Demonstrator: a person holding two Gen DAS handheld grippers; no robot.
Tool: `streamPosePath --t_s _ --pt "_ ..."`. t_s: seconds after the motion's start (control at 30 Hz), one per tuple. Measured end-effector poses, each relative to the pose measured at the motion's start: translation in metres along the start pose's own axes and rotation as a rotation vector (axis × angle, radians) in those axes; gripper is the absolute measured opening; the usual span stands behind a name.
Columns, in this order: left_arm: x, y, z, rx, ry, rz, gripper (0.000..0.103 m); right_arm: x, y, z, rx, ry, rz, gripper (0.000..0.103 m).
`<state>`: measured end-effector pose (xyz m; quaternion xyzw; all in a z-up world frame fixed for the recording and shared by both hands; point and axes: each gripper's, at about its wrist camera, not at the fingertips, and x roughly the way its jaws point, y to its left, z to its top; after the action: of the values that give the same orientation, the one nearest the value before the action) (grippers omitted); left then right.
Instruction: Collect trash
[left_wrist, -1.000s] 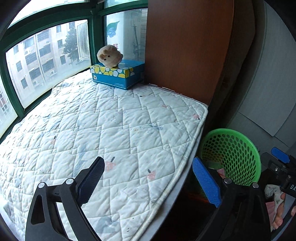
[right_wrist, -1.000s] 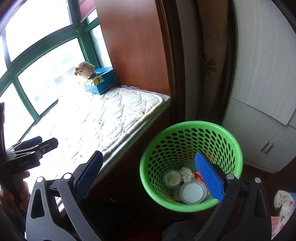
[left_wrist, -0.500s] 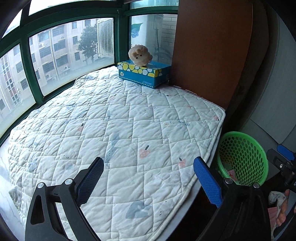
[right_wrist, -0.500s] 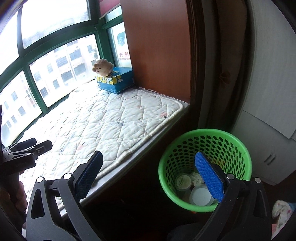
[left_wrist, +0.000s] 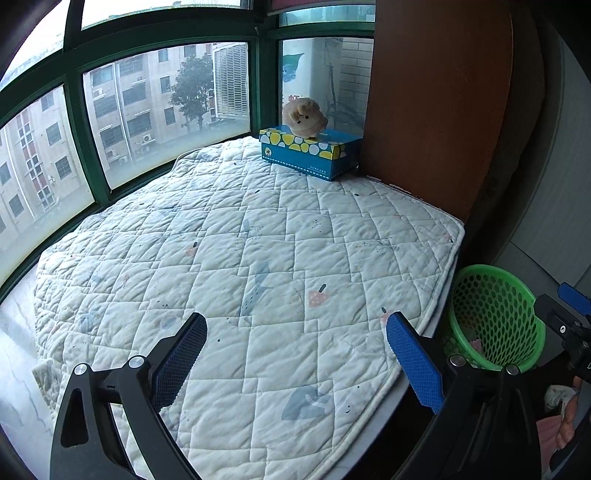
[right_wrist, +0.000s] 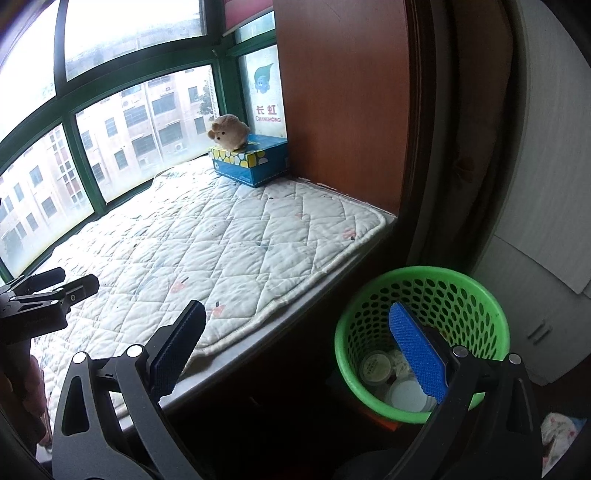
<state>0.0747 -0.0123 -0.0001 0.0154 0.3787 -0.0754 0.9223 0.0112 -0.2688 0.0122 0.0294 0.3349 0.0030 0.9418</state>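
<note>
Green perforated plastic basket (right_wrist: 421, 295), on the floor right of the white quilted mat (left_wrist: 240, 258), already holds lids and cups, while the left gripper (left_wrist: 295, 354) and right gripper (right_wrist: 299, 347) gape wide and empty, so collecting looks largely finished.

Left gripper (left_wrist: 295, 354) pulled back from green basket (left_wrist: 491, 314), now over quilted mat (left_wrist: 258, 240); right gripper (right_wrist: 295, 350) also retreated, raised.

Quilted mat (left_wrist: 258, 266) spread ahead of tool, covers bay-window ledge. Blue tissue box (left_wrist: 310, 153) at far end, against brown wood panel (left_wrist: 436, 103). Plush toy (left_wrist: 304, 115) sits on box. Green-framed windows (left_wrist: 74, 122) beyond, left; bldgs outside.
</note>
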Motion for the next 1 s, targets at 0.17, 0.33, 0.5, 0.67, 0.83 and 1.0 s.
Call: streamPosePath --t_s 0.17,0.33,0.5,0.67,0.83,1.0 --pt "-0.003 0.004 -0.002 -0.01 -0.002 0.012 0.095 -0.003 0.001 0.0 -0.004 -0.01 -0.001 0.099" --pt "-0.008 0.006 -0.003 -0.016 -0.011 0.021 0.095 -0.006 0.002 -0.001 -0.007 -0.018 -0.004 0.099" --pt "-0.011 0.007 -0.005 -0.016 -0.011 0.026 0.095 -0.008 0.003 -0.001 -0.012 -0.025 -0.003 0.099" --pt "-0.012 0.009 -0.006 -0.023 -0.012 0.031 0.095 -0.011 0.005 -0.001 -0.014 -0.032 -0.001 0.099" --pt "-0.014 0.012 -0.006 -0.029 -0.015 0.034 0.095 -0.012 0.006 0.0 -0.018 -0.034 -0.002 0.099" --pt "-0.015 0.012 -0.007 -0.03 -0.013 0.036 0.095 -0.013 0.007 -0.001 -0.024 -0.037 -0.003 0.099"
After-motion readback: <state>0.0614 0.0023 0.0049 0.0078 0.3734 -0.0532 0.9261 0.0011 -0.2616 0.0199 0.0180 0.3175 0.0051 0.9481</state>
